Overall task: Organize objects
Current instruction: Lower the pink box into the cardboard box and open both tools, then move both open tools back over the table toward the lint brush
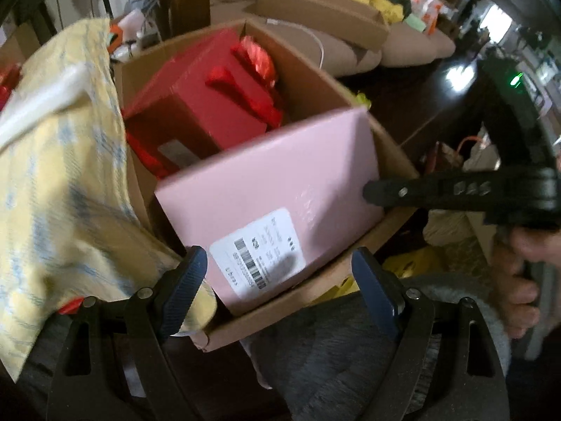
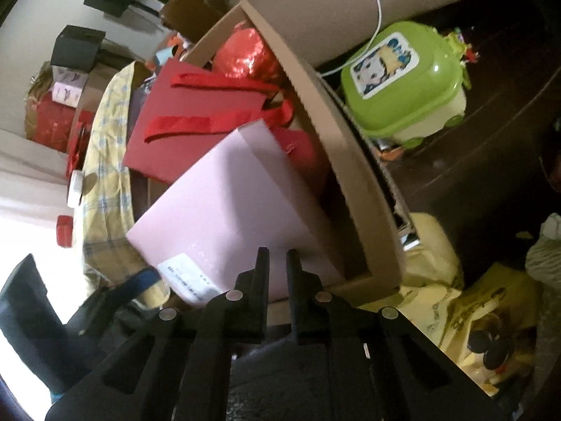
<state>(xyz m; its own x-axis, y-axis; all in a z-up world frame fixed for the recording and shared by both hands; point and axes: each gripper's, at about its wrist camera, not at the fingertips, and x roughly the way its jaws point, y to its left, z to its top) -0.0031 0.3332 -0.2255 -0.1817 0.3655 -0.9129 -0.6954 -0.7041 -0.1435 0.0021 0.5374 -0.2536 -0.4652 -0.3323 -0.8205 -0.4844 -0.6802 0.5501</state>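
Pink box sits tilted inside the open cardboard box, one corner raised against the near wall, its white barcode label facing up. It leans this way, I judge, because it is being slid into the only free gap beside the things already packed. Its faces are smooth, matte and flat, with crisp edges, so it should slide easily but offers little to grip except a thin edge.

The right gripper has its fingers pinched nearly together at the pink box's near edge; from the left wrist view its black tip touches the box's side. Whether a thin lip is actually caught between them cannot be told. The left gripper hovers just above the label with its blue ribbed fingers spread wide, holding nothing, probably ready to steady the box.

Behind the pink box lies a red gift box with satin ribbon, rigid and square, and a crinkled shiny red foil ball against the far wall. A soft yellow checked cloth drapes over the carton's left side. Outside the carton, a glossy green plastic tub stands on the dark floor.
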